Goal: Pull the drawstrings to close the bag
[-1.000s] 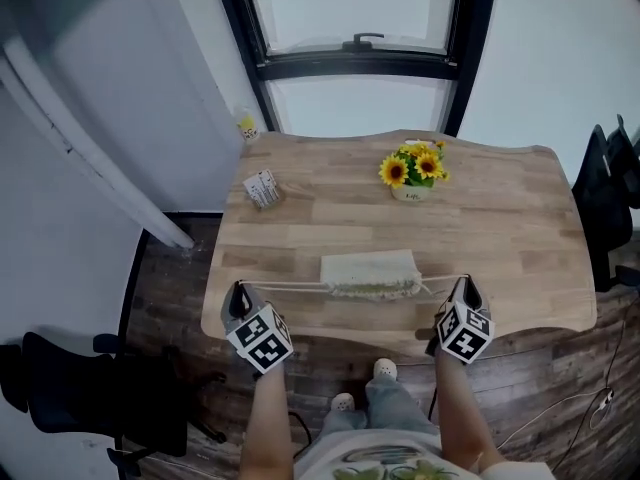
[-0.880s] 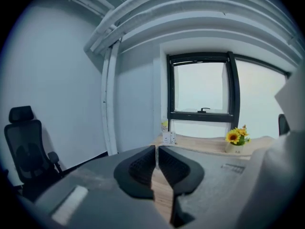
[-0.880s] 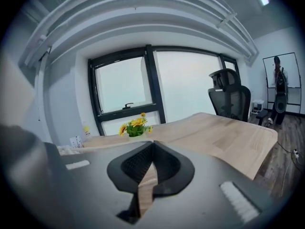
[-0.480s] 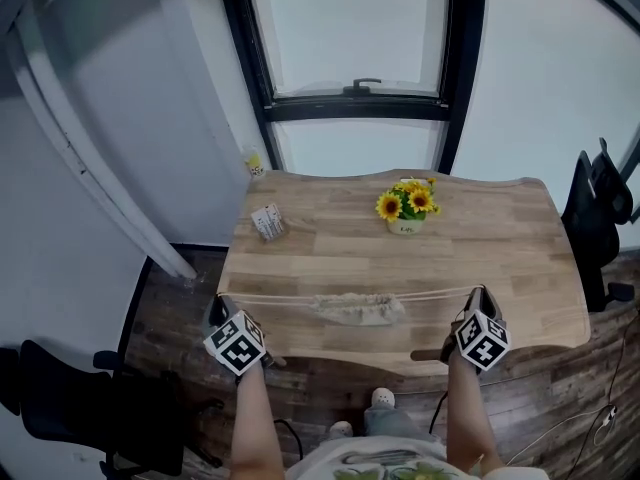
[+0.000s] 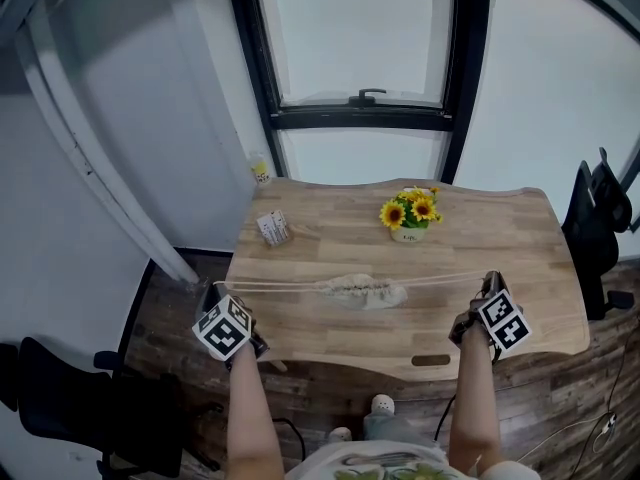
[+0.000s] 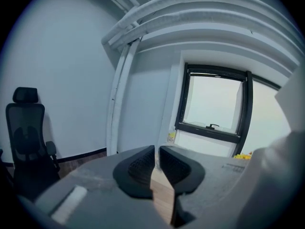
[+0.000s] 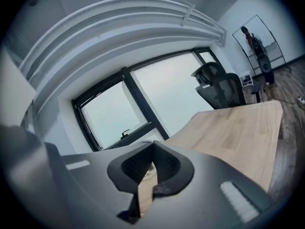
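The pale cloth bag [image 5: 362,290] is bunched into a narrow gathered shape over the middle of the wooden table [image 5: 540,313]. Its drawstrings [image 5: 275,285] run taut from it to both sides. My left gripper [image 5: 216,290] holds the left ends beyond the table's left edge. Its jaws have just been opening a little. In the left gripper view the left gripper [image 6: 157,149] shows only a thin slit, and the string itself is hidden there. My right gripper [image 5: 489,280] is shut on the right ends near the table's right front. In the right gripper view the right gripper [image 7: 152,144] has its pads together.
A pot of sunflowers [image 5: 408,213] and a small box [image 5: 272,228] stand further back on the table. A black office chair [image 5: 595,223] is at the right, another chair [image 5: 60,393] at the lower left. A dark-framed window [image 5: 362,108] lies beyond the table.
Both grippers have moved outward and up, pulling the strings tight. The bag has gone from a flat open rectangle to a narrow bunched shape.
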